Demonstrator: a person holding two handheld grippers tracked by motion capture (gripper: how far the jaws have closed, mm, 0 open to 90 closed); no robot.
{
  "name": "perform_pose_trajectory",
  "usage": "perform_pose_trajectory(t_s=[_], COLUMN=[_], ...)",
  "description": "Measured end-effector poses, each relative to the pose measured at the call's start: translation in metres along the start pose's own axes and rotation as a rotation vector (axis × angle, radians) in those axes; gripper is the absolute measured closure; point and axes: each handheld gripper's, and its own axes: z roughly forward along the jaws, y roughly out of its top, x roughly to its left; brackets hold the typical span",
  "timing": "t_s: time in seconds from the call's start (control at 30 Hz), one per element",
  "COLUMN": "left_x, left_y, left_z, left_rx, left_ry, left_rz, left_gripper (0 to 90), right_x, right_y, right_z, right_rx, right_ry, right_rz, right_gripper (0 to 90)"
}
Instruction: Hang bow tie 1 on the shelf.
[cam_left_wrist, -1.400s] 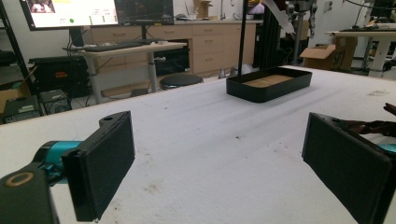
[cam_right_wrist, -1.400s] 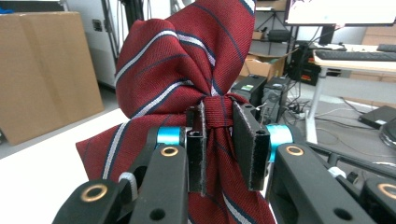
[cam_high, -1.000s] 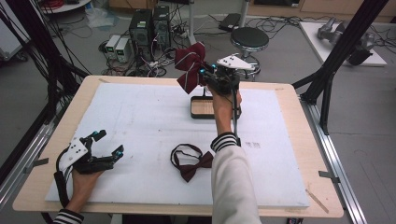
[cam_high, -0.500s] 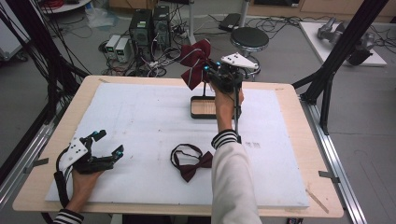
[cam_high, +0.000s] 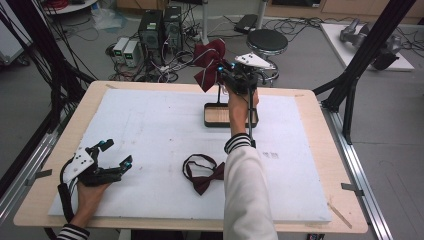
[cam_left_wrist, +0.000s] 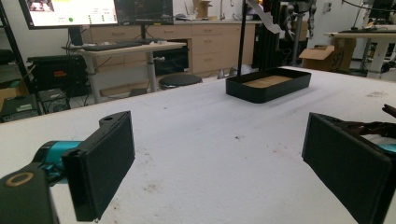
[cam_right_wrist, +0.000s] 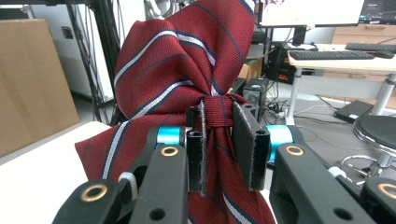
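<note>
- Surface: wooden table with a white foam mat covering most of it
- Room: lab floor behind the table, PC towers and cable clutter, round black stool, black frame struts on both sides; desks and monitors visible in the gripper views
- Black tray sits on the mat at the far side, just beside the raised right forearm; also seen in the left gripper view
- Dark red bow tie with its strap looped lies flat on the mat near the front, between the two arms
- Right gripper held up above the far table edge, pads pinching the centre knot of a red striped bow tie, wings fanning out above and below the jaws
- Left gripper rests low on the mat at front left, jaws spread wide, nothing between them, bare mat ahead
</note>
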Motion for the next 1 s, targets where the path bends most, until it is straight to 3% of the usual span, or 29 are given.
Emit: perform_pose_trajectory(t_s=[0.2,0.43,0.63,0.87,1.0], left_x=[0.0,0.0,0.0,0.0,0.0], left_y=[0.0,0.0,0.0,0.0,0.0], left_z=[0.0,0.0,0.0,0.0,0.0], left_rx=[-0.001,-0.002,-0.002,-0.003,-0.003], left_ry=[0.0,-0.001,0.0,-0.001,-0.002], left_rz=[-0.001,0.0,-0.001,0.001,0.001], left_gripper=[9.8,9.8,9.8,9.8,9.8], right_x=[-0.003,0.0,-0.002,0.0,0.001], right_y=[-0.005,-0.008,-0.011,-0.011,-0.009], right_z=[0.007,0.012,0.015,0.016,0.014], right_rx=[0.005,0.043,0.077,0.083,0.076], right_ry=[0.011,0.023,0.032,0.042,0.019], right_rz=[0.028,0.0,0.008,-0.001,-0.03], right_gripper=[75.5,75.2,74.9,74.9,74.9])
